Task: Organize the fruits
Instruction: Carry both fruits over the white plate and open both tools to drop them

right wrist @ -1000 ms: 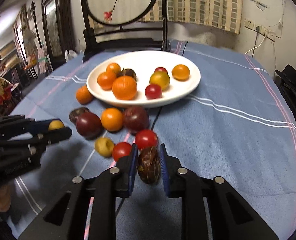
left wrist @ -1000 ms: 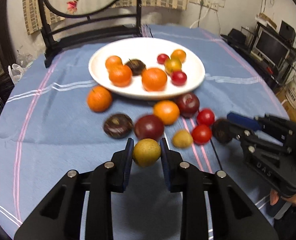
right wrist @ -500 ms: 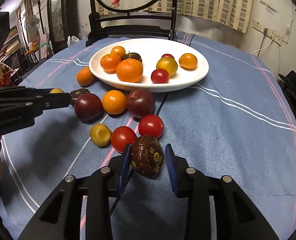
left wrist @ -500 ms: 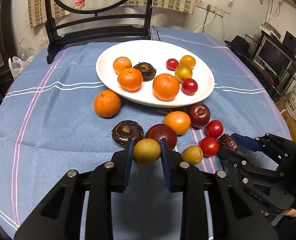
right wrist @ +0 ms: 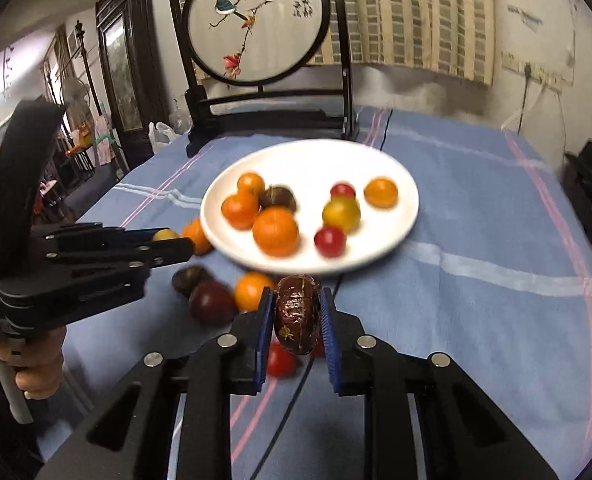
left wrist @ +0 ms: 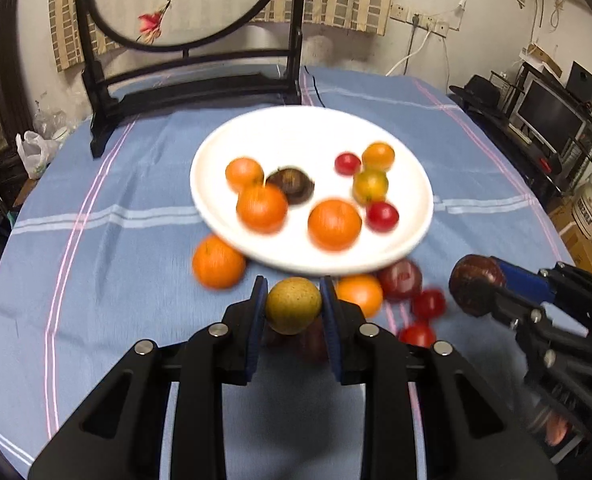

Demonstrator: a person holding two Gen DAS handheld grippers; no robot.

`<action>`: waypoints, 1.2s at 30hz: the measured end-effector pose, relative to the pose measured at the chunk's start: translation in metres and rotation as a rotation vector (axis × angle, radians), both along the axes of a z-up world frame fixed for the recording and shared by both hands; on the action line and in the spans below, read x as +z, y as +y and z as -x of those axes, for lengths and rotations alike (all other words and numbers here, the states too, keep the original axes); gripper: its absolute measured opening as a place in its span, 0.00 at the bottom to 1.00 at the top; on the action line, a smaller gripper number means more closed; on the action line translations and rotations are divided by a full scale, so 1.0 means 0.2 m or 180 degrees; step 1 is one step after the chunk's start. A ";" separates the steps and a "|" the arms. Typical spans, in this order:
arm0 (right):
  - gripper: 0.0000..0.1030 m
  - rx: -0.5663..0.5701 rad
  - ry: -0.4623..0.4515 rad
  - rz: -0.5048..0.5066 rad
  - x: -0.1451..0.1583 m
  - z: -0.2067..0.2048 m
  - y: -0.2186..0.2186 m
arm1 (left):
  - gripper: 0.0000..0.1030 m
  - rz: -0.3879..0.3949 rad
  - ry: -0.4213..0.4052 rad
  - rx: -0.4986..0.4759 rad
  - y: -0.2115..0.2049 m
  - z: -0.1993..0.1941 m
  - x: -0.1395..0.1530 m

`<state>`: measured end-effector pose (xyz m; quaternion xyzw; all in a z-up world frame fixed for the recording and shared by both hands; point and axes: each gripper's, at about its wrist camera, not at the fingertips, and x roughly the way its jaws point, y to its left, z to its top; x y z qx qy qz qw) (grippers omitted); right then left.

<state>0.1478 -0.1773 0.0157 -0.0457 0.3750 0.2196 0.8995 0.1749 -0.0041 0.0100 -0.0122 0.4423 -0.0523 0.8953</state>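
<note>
Left wrist view: left gripper (left wrist: 292,306) clamped on yellow-brown fruit (left wrist: 293,305), lifted just short of white plate (left wrist: 216,152). Right wrist view: right gripper (right wrist: 296,314) clamped on dark mottled fruit (right wrist: 297,314), lifted above blue cloth (right wrist: 476,280) near plate's front rim.

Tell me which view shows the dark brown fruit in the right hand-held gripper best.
The right wrist view: the dark brown fruit sits close and central, clamped between the blue pads, its mottled skin visible. The left wrist view shows it only small and blurred at the right edge.
</note>
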 end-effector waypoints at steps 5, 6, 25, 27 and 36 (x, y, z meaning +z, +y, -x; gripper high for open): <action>0.23 0.0100 0.0115 -0.0096 0.03 -0.28 0.07 | 0.25 0.0024 0.0012 0.0097 -0.02 -0.28 0.03; 0.23 0.0093 0.0153 -0.0106 0.02 -0.34 0.08 | 0.25 0.0012 0.0010 0.0133 -0.02 -0.32 0.03; 0.74 -0.0235 0.0202 -0.0387 -0.09 -0.43 -0.01 | 0.65 -0.0172 -0.0118 0.0273 0.01 -0.41 0.01; 0.83 -0.0243 0.0185 -0.0298 -0.09 -0.37 -0.03 | 0.68 -0.0219 -0.0149 0.0289 0.03 -0.32 0.01; 0.84 -0.0022 0.0097 0.0293 -0.16 -0.03 0.02 | 0.71 -0.0145 -0.0127 0.0431 0.19 0.00 -0.09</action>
